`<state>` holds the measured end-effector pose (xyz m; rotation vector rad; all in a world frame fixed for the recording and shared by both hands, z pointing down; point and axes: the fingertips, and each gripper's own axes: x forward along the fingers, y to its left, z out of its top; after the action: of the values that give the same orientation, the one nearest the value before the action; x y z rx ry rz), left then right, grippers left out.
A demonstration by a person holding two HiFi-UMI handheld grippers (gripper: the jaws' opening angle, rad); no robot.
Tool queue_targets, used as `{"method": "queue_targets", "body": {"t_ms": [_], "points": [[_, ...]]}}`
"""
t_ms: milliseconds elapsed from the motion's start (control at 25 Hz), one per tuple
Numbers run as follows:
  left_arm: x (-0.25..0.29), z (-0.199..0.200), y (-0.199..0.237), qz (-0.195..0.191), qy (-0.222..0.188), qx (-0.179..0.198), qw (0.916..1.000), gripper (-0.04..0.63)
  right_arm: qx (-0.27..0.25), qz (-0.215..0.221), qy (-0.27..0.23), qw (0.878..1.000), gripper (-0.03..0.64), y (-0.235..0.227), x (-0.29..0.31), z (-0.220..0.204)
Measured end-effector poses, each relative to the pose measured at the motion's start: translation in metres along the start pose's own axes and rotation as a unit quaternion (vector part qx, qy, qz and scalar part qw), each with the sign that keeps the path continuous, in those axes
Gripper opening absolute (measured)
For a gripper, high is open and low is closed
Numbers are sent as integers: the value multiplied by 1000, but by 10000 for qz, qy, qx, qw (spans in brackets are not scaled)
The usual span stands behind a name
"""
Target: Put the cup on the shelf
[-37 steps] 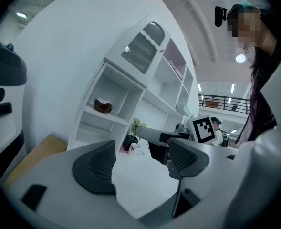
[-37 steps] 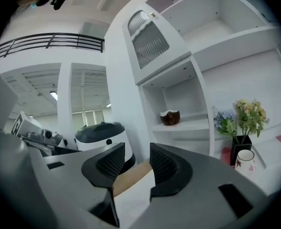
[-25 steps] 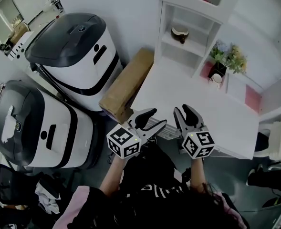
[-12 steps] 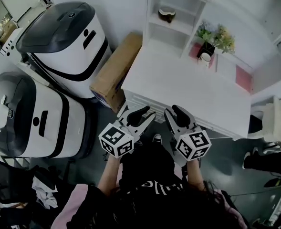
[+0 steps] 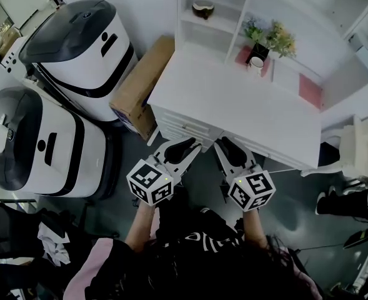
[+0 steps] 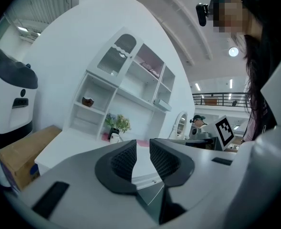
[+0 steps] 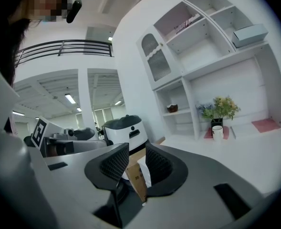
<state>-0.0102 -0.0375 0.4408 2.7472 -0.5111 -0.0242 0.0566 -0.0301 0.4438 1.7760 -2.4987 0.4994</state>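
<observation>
since a second ago the white desk (image 5: 233, 114) and its shelf unit (image 5: 202, 30) have slid up and left in your head view. your grippers hung over the desk's front edge then, and now sit just short of it, above the dark floor. your left gripper (image 5: 192, 146) has just closed down to a slit and holds nothing. your right gripper (image 5: 224, 145) has been closing too, yet its jaws stand apart with only air between them. the cup (image 5: 255, 65) stands untouched on the desk top, just beside the potted plant (image 5: 268, 39) at the foot of the shelf unit, well apart from both grippers. judging by that, nothing of the task is done yet: reaching, grasping, lifting and setting the cup on a shelf board are all left.
</observation>
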Motion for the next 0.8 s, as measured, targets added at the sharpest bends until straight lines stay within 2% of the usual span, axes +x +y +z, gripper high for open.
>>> {"method": "queue_targets", "body": {"t_ms": [360, 800], "points": [[-6, -23, -92, 162, -113, -36, 9998, 91, -12, 187, -121, 9998, 101, 5, -101, -14], [-37, -62, -174, 274, -43, -130, 9995, 89, -3, 438, -267, 9987, 72, 34, -191, -41]]}}
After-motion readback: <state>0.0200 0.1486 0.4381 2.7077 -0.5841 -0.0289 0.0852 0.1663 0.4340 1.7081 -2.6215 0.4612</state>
